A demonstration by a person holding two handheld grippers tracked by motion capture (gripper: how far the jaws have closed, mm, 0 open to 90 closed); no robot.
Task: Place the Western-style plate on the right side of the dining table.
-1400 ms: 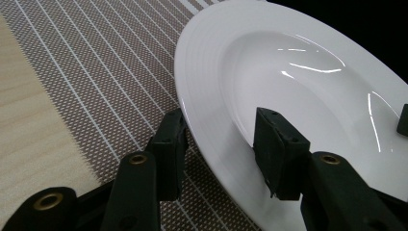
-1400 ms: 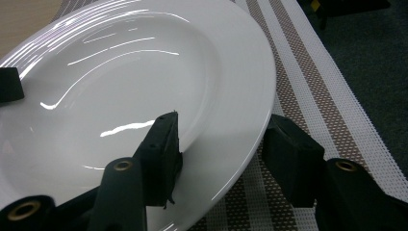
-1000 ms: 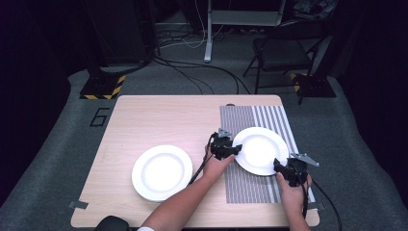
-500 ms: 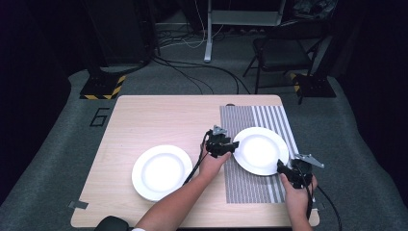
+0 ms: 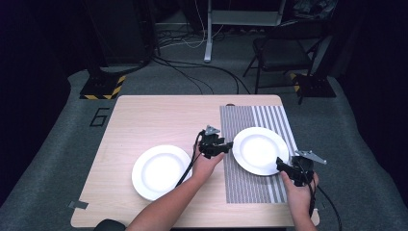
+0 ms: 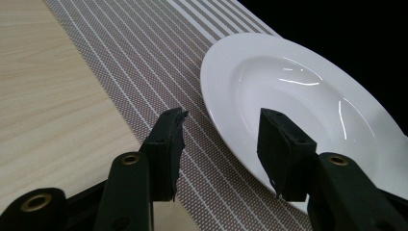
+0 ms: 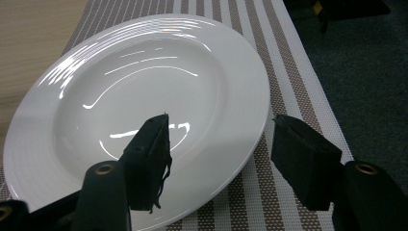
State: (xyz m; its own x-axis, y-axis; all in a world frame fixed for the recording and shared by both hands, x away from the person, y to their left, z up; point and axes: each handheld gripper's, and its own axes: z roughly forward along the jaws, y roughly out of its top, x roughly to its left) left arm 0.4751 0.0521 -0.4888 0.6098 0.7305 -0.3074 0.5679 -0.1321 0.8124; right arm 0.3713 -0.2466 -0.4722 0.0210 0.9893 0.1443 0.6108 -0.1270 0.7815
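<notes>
Flanking the plate (image 5: 260, 150) on the striped mat (image 5: 250, 190), the left gripper (image 5: 225, 147) and right gripper (image 5: 280, 166) gape, holding nothing. Floor marking reads "6" (image 5: 98, 117). Another plate (image 5: 161, 171) sits left.

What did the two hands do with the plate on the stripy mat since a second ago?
Both grippers backed off its rim: the left gripper slid a little left, the right gripper pulled back toward the person. Both are open now, holding nothing. The plate on the striped mat, the other plate and the mat stayed put.
</notes>
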